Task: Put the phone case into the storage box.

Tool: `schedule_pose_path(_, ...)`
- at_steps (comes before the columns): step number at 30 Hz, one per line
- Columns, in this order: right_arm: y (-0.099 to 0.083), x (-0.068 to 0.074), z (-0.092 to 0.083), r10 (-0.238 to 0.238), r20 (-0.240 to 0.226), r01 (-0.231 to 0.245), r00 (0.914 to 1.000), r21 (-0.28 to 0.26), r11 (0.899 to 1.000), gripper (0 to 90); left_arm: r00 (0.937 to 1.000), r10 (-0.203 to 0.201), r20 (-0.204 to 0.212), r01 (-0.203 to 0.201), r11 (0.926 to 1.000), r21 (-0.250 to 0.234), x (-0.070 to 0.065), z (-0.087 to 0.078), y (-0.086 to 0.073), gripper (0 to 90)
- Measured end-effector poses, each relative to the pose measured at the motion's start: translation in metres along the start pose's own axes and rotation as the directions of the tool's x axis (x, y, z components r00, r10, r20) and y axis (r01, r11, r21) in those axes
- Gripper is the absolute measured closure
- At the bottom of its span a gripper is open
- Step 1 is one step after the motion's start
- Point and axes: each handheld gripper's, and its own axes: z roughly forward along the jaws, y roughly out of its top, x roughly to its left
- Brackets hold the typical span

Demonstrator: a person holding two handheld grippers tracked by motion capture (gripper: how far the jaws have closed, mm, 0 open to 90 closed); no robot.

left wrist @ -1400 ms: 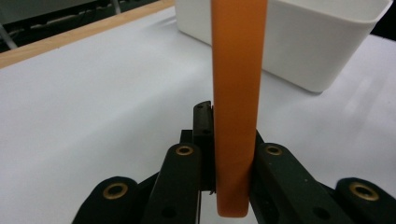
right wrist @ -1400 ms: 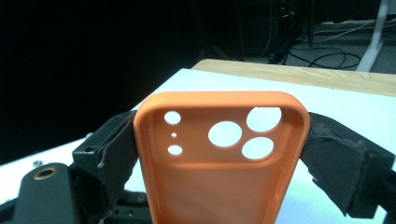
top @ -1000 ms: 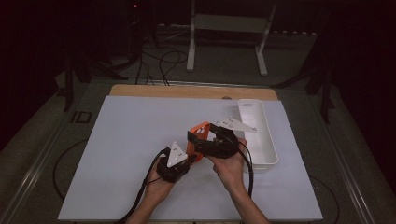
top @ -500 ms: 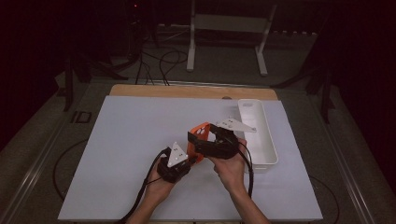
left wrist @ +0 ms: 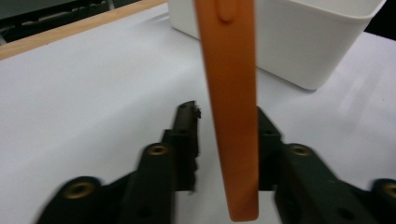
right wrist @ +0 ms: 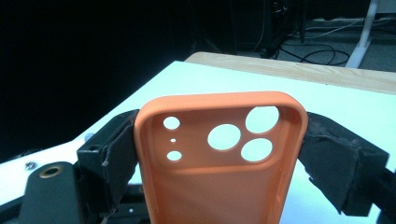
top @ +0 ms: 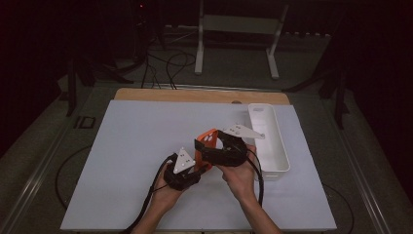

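An orange phone case [top: 207, 141] with camera holes is held upright above the white mat. My right gripper [right wrist: 222, 147] is shut on it, its padded fingers [right wrist: 119, 147] pressing the case's [right wrist: 219, 158] two long edges near the camera end. My left gripper [top: 197, 168] sits just below and left of the right gripper [top: 208, 150]. In the left gripper view the case [left wrist: 231, 116] stands edge-on between the jaws of the left gripper [left wrist: 226, 126]. Those jaws have just been opening; a gap shows beside the left finger [left wrist: 184, 135], so it is open around the case.
A long white tray [top: 270, 141] lies on the mat to the right of both hands, also close behind the case as a white tray [left wrist: 299, 42]. A wooden strip [top: 195, 95] borders the mat's far edge. Stands and cables lie on the floor beyond.
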Motion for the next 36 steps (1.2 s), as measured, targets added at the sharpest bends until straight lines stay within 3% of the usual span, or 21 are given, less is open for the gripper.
schedule_pose_path(1, 0.0, 0.0, 0.0, 0.001, 0.001, -0.001, 1.0, -0.002, 1.0, 16.5, 0.9999, -0.008, 0.007, 0.008, 1.0, 0.0, 0.001, 0.0, 0.0, 55.8)
schedule_pose_path(5, 0.0, 0.0, 0.0, -0.001, 0.006, 0.001, 1.0, -0.002, 1.0, 16.5, 0.9987, -0.034, -0.039, 0.033, 0.9992, -0.023, 0.002, -0.003, 0.001, 28.7)
schedule_pose_path(9, 0.0, -0.001, -0.001, 0.0, 0.012, 0.0, 0.9999, -0.007, 1.0, 16.5, 0.9957, -0.076, -0.053, 0.074, 0.9965, -0.038, 0.008, -0.005, 0.002, 15.3)
schedule_pose_path(21, 0.001, -0.002, 0.0, -0.003, 0.018, 0.003, 0.9998, -0.013, 1.0, 16.5, 0.9953, -0.073, -0.063, 0.07, 0.996, -0.056, 0.016, -0.017, 0.003, 1.6)
schedule_pose_path(29, 0.005, -0.004, -0.001, -0.001, 0.025, 0.002, 0.9997, -0.017, 1.0, 16.4, 0.9959, -0.069, -0.058, 0.065, 0.9961, -0.06, 0.024, -0.027, 0.002, 0.3)
schedule_pose_path(36, 0.01, -0.004, -0.002, -0.009, 0.031, 0.009, 0.9995, -0.025, 1.0, 16.4, 0.9933, -0.076, -0.087, 0.069, 0.9944, -0.079, 0.032, -0.037, 0.0, 0.2)
